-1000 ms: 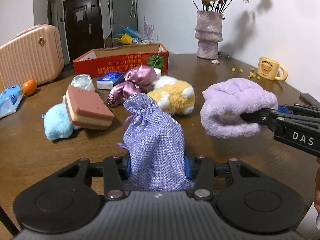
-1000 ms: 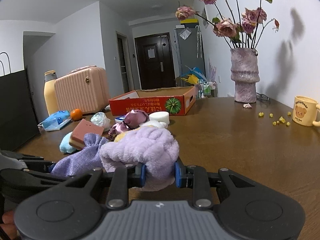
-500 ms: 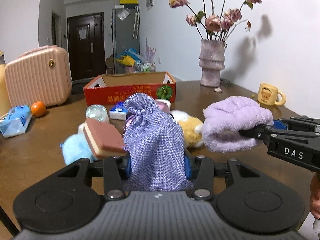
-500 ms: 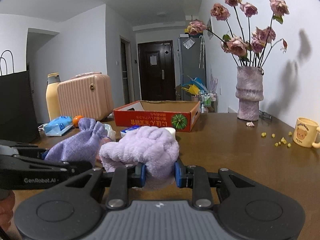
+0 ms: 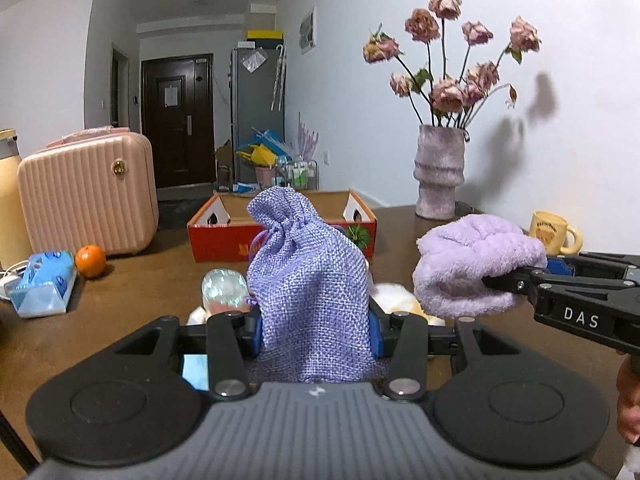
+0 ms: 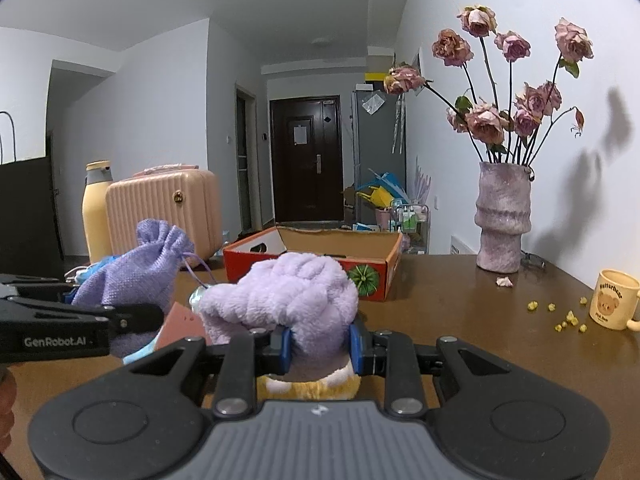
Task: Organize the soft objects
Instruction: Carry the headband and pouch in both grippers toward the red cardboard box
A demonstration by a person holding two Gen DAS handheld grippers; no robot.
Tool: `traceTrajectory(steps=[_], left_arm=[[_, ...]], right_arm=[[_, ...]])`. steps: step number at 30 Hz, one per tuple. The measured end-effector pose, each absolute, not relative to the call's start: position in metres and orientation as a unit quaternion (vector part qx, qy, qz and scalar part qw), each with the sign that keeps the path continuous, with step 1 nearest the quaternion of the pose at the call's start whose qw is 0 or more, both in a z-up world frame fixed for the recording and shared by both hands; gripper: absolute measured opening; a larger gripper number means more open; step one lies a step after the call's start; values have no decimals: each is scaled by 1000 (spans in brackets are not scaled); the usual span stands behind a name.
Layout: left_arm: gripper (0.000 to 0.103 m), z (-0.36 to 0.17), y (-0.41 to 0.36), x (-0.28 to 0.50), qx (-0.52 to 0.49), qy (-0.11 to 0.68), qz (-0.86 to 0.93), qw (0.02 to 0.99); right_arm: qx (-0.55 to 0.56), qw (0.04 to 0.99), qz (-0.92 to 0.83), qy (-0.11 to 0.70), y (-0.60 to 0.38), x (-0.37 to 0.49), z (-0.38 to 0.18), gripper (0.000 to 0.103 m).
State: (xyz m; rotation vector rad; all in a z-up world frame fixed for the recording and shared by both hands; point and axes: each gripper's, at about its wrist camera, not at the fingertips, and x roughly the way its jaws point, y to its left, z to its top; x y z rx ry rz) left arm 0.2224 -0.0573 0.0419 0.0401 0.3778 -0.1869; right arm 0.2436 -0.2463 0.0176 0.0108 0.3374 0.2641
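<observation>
Left wrist: left gripper (image 5: 316, 330) pinches lilac drawstring pouch (image 5: 308, 288) upright, clear of the table (image 5: 132, 300) | right wrist: right gripper (image 6: 318, 346) clamps fluffy lilac cloth (image 6: 288, 292), also off the table | beyond both: red cardboard box (image 6: 316, 258), open top | far right: vase (image 6: 503, 216), yellow mug (image 6: 612, 304).

The left gripper (image 5: 315, 330) and the right gripper (image 6: 319, 344) are raised side by side, both jaws clamped, pointing slightly downward.
</observation>
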Motion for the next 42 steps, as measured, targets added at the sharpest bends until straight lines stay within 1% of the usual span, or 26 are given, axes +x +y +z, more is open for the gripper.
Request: traceTrajectory(steps=[19,42], left_arm=[[45,75,-28,290,-15,144,-98,985],[45,77,-10,402,-25,137,-92,986]], right_arm=[[26,982,119,145,-217,316,45,26],[36,981,98,165,-205,437,39,26]])
